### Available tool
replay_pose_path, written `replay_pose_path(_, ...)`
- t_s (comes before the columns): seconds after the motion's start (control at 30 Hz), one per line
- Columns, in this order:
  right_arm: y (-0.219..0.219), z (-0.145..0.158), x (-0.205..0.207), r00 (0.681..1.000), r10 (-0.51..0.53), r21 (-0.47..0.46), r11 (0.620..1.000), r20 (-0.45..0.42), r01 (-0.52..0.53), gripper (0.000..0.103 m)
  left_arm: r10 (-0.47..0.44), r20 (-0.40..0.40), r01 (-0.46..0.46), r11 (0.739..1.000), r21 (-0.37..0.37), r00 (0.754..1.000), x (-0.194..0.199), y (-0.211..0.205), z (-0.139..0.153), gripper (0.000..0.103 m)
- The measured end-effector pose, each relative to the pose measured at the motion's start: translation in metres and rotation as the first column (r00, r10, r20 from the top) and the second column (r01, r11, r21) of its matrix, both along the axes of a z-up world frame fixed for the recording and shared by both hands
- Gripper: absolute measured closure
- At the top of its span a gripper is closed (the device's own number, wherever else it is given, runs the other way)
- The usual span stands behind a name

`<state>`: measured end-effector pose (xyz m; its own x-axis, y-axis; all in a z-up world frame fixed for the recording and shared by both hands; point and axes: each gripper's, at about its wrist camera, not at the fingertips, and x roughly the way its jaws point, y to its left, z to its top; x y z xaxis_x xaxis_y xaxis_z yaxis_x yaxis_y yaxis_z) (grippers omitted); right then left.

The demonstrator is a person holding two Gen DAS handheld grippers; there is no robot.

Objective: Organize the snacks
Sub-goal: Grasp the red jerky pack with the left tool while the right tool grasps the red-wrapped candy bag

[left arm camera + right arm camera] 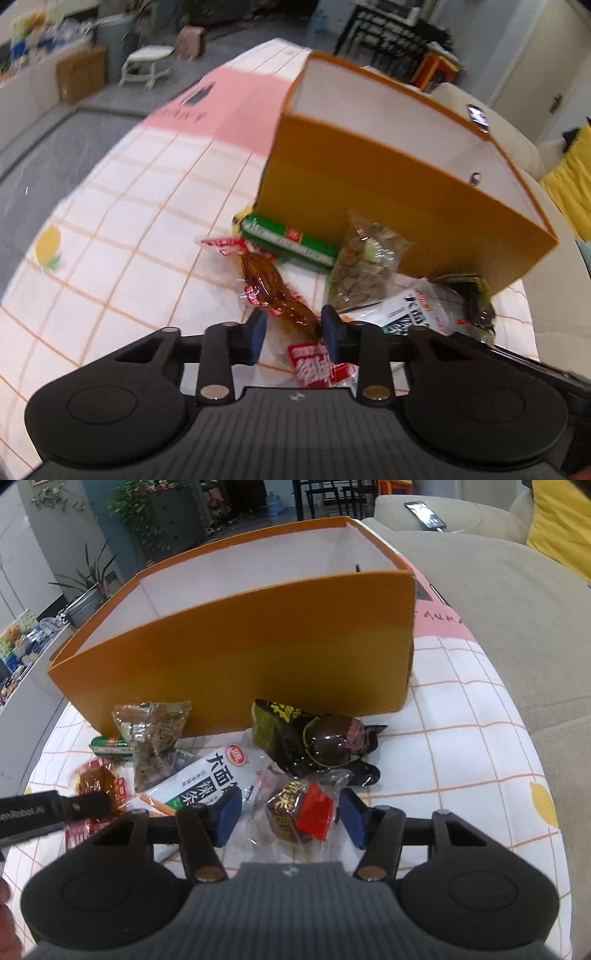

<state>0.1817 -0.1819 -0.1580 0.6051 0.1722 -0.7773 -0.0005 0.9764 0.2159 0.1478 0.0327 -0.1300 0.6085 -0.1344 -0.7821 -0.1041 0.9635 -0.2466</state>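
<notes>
An empty orange box (388, 206) (240, 664) stands on the checked tablecloth with snacks lying in front of it. My left gripper (293, 334) is open, its blue pads on either side of a red-brown sauce snack packet (273, 291), also in the right wrist view (98, 784). My right gripper (290, 818) is open around a clear packet with a brown and red snack (303, 812). Beside these lie a green stick pack (288, 243), a clear bag of brown bits (364, 264) (155, 738), a white spicy-strip bag (218, 779) (413, 312) and a dark egg packet (317, 742).
The table carries a white and pink checked cloth (140, 206). A beige sofa (517, 627) with a phone (424, 515) and a yellow cushion (561, 520) lies to the right. A white stool (147, 62) and cardboard box (81, 74) stand on the floor beyond.
</notes>
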Motion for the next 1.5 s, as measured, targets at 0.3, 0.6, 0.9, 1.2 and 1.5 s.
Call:
replay_pose_path(0.3,0.01,0.001,-0.009,0.998,0.056,0.01,0.998,-0.011,-0.056,0.051,-0.061,0.027,0.063,0.996,-0.066,0.998,0.001,-0.006,0.012,0.088)
replay_pose_path(0.6,0.019,0.001,-0.013,0.995,0.097,0.006,0.995,-0.011,-0.097,0.051,0.053,-0.075,-0.062,0.991,-0.119,0.996,0.023,0.001,-0.004,0.071)
replay_pose_path(0.9,0.018,0.0,-0.014,0.995,0.102,0.011,0.995,-0.016,-0.102,0.05,0.196,-0.14,-0.22,0.958,-0.183,0.971,0.032,0.026,-0.024,0.059)
replay_pose_path(1.2,0.017,-0.001,-0.014,0.994,0.107,0.002,0.994,-0.018,-0.107,0.05,0.252,-0.096,-0.264,0.955,-0.138,0.963,0.03,0.037,-0.022,0.07)
replay_pose_path(1.5,0.019,0.001,-0.017,0.992,0.118,-0.023,0.993,-0.041,-0.119,0.052,0.165,-0.126,-0.177,0.98,-0.094,0.978,0.014,0.04,-0.003,0.084)
